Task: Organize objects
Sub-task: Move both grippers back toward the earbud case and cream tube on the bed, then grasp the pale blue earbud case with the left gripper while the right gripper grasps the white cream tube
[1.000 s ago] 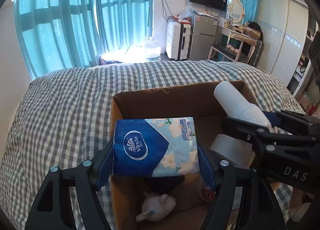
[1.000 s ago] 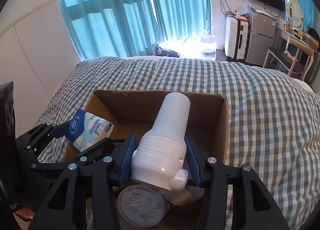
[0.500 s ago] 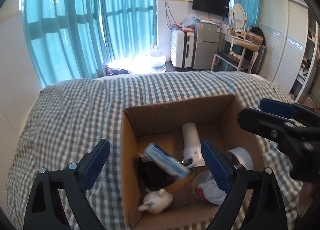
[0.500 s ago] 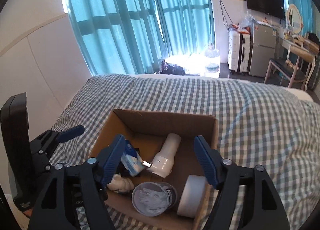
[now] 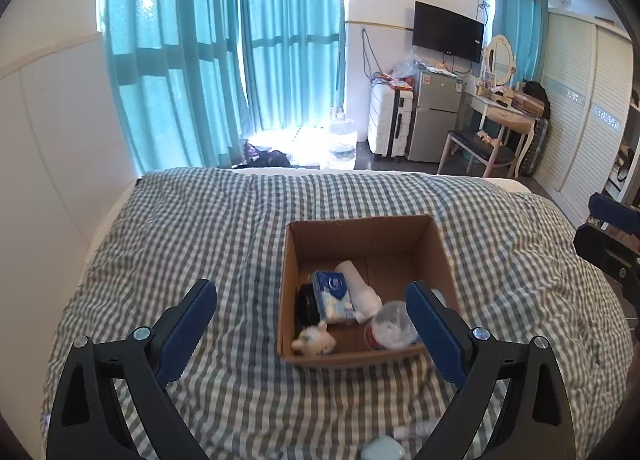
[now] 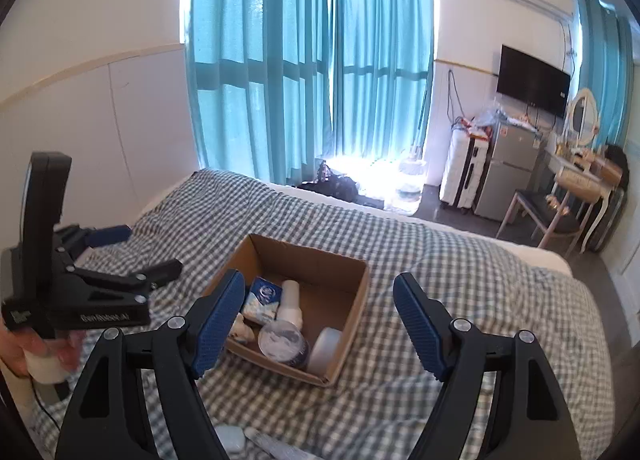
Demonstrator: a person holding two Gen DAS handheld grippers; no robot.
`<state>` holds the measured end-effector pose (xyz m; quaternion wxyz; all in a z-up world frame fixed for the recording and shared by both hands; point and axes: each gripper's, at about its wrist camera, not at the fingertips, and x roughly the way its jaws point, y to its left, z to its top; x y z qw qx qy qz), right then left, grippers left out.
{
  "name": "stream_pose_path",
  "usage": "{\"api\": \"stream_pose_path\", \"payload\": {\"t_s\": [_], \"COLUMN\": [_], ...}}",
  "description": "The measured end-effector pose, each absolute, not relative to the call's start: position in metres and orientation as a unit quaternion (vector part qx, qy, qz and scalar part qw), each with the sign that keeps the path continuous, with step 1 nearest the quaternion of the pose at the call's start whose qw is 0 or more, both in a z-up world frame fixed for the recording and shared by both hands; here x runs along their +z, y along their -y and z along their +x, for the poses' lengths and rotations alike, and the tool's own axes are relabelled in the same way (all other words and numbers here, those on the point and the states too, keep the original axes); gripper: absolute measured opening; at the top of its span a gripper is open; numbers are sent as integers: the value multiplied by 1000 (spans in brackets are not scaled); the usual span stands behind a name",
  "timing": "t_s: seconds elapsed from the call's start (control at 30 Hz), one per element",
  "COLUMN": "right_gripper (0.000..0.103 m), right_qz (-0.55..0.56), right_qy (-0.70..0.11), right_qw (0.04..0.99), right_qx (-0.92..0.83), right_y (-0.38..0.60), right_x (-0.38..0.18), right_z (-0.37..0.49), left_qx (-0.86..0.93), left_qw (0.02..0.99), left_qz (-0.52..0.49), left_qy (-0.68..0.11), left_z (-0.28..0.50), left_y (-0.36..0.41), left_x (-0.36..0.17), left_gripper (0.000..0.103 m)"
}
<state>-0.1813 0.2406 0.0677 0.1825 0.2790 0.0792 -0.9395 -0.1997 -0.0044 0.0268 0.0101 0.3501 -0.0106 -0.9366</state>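
Note:
An open cardboard box sits on the checked bed. Inside lie a blue tissue pack, a white bottle, a small white plush toy, a clear lidded tub, a tape roll and a black item. My left gripper is open and empty, held back above the box's near side; it also shows in the right wrist view. My right gripper is open and empty above the box.
A pale blue case and a thin white object lie on the bed near me. The checked bedspread spreads around the box. Curtains, a suitcase, fridge and desk stand beyond the bed's far end.
Both grippers opened and dropped the tissue pack and white bottle into the box. Both then pulled back and up, so the box looks smaller.

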Motion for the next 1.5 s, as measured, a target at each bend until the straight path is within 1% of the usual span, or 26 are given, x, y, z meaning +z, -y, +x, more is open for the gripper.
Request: {"api": "stream_pose_path", "payload": {"t_s": [0.2, 0.33, 0.47, 0.7, 0.83, 0.97, 1.07, 1.2, 1.23, 1.27, 1.3, 1.37, 1.4, 1.5], "right_gripper": [77, 77, 77, 77, 77, 76, 76, 76, 76, 76, 76, 76, 76, 76], "right_qz": [273, 276, 291, 344, 376, 401, 417, 432, 434, 436, 439, 443, 444, 445], "right_qy": [-128, -154, -180, -191, -174, -172, -164, -149, -148, -148, -150, -157, -162, -184], "right_qw": [195, 214, 234, 263, 267, 274, 277, 279, 280, 280, 279, 279, 278, 280], "right_qx": [-933, -924, -910, -881, -870, -857, -850, -844, -843, -842, -841, -838, -836, -831], "right_y": [-251, -252, -250, -250, -252, -248, -250, -253, -254, -253, -251, -247, -245, -236], "right_x": [62, 45, 17, -50, -90, -122, -141, -153, -154, -155, -156, -159, -159, -161], "right_z": [-141, -120, -111, -117, -132, -143, -147, -153, -153, -153, -153, -154, -154, -152], "left_qx": [-934, -931, -924, -900, -886, -874, -864, -853, -849, -844, -839, -831, -828, -826], "left_qw": [32, 42, 54, 67, 53, 40, 18, -11, -19, -25, -30, -47, -52, -62], "left_qz": [355, 362, 379, 429, 457, 483, 502, 522, 527, 535, 542, 554, 557, 557], "left_qy": [12, 2, -14, -39, -50, -31, -33, -23, -19, -17, -17, -29, -37, -56], "left_z": [-154, -129, -115, -113, -114, -115, -119, -123, -124, -127, -129, -134, -136, -136], "left_y": [-9, -16, -21, -28, -32, -40, -45, -57, -60, -62, -64, -63, -62, -56], "left_x": [29, 12, -18, -90, -128, -159, -177, -196, -201, -207, -212, -221, -223, -222], "left_gripper": [100, 100, 100, 100, 100, 100, 100, 95, 91, 84, 80, 62, 59, 59]}}
